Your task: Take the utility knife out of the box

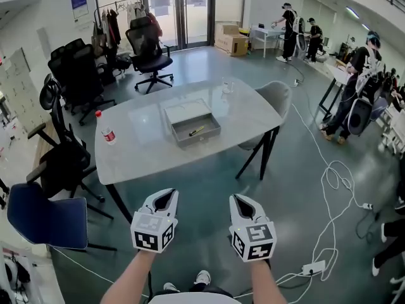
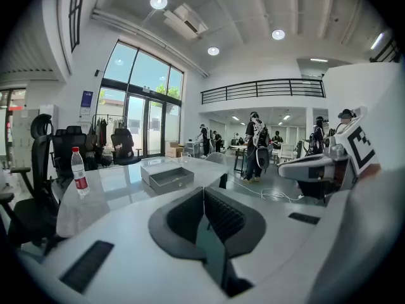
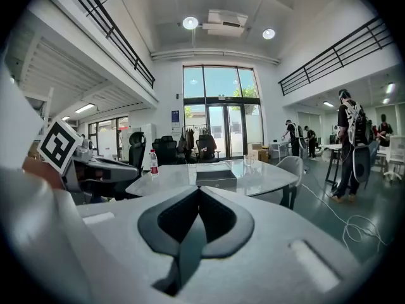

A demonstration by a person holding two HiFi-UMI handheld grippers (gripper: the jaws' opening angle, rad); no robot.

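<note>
Two grippers are held side by side low in the head view, well short of the table [image 1: 145,154] and pointing toward it with a slight downward tilt. The left gripper [image 1: 166,196] has its jaws pressed together with nothing between them, as its own view shows: the dark pads meet along one line. The right gripper [image 1: 241,200] is the same, its jaws meeting in a closed seam and holding nothing. Each carries its marker cube at the rear, nearest the person's forearms.

On the pale, glossy tabletop sits the grey box [image 1: 199,139], open at the top, near the middle of the table and a little toward its far side. What looks like its flat lid lies touching its far-left edge. The utility knife [image 1: 196,131] lies flat on the floor of the box, apart from both grippers. Its long axis runs on a diagonal in the head view, one end toward the near-left corner of the box and the other toward the far right. The near-left part looks yellowish and the far-right part darker; which end carries the blade is too small to tell.

Toward the table's left side stands a water bottle [image 1: 105,129] with a red label, upright and well apart from the box. A clear glass [image 1: 226,87] stands near the far edge. A grey chair [image 1: 279,97] is tucked at the table's right end.
</note>
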